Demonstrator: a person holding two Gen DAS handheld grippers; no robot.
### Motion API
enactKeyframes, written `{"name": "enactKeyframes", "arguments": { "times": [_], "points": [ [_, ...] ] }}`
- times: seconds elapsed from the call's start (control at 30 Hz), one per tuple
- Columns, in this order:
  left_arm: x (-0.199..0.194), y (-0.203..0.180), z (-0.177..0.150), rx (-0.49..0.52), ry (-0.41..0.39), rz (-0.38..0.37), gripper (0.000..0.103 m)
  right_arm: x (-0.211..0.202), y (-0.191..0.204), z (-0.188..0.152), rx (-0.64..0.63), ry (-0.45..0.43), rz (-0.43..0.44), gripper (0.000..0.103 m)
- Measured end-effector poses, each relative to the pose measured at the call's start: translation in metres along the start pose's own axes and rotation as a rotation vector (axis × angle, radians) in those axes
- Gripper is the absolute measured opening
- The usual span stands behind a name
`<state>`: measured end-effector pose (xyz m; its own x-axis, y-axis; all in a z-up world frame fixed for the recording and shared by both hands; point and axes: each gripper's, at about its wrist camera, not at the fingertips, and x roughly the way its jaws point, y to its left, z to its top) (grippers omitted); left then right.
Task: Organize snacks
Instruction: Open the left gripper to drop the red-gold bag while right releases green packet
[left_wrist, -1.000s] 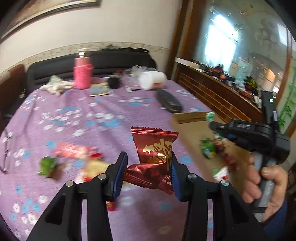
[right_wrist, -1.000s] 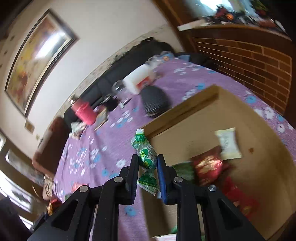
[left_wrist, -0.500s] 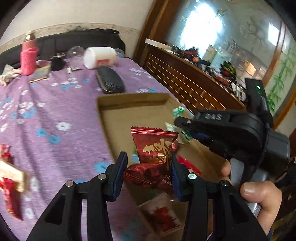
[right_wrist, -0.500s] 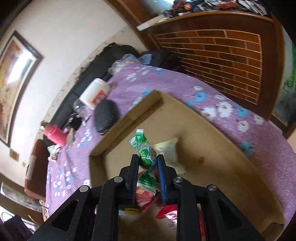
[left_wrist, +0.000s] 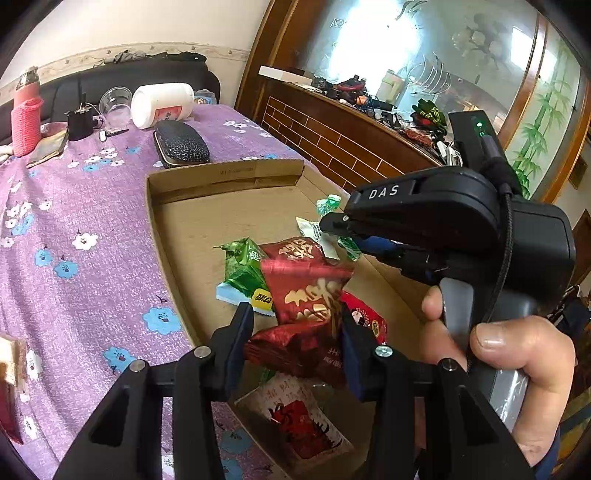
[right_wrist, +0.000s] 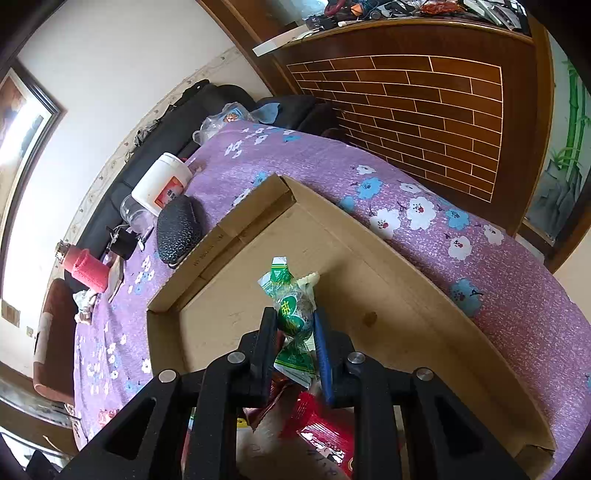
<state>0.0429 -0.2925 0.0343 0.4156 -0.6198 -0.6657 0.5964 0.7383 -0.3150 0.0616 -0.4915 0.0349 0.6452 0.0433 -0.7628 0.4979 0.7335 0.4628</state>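
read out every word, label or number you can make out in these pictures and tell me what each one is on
"DAS": white letters on the right hand-held gripper body.
Gold characters on the red snack packet in the left hand-held gripper: too stylised to read.
Characters on the green candy, the white jar label and the cardboard box wall: too small or blurred.

Both wrist cameras sit close above the cardboard tray (left_wrist: 225, 177), tilted downward along their jaws. The left view faces the bench's far edge and catches the right gripper (left_wrist: 334, 230). Both views share the tray (right_wrist: 406, 258) and black case (right_wrist: 179, 229).
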Motion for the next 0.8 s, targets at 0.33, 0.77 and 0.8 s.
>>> {"name": "enactKeyframes", "arguments": {
  "times": [0.33, 0.77, 0.8],
  "points": [
    [-0.004, 0.002, 0.001, -0.003, -0.017, -0.011, 0.043, -0.001, 0.003, 0.0, -0.012, -0.011, -0.028, 0.021],
    [-0.014, 0.013, 0.002, -0.046, -0.039, -0.011, 0.043, -0.015, 0.003, 0.0, -0.003, -0.065, -0.02, 0.031],
    [-0.014, 0.014, 0.002, -0.051, -0.042, -0.008, 0.043, -0.019, 0.004, 0.0, -0.001, -0.081, -0.003, 0.031]
  ]
}}
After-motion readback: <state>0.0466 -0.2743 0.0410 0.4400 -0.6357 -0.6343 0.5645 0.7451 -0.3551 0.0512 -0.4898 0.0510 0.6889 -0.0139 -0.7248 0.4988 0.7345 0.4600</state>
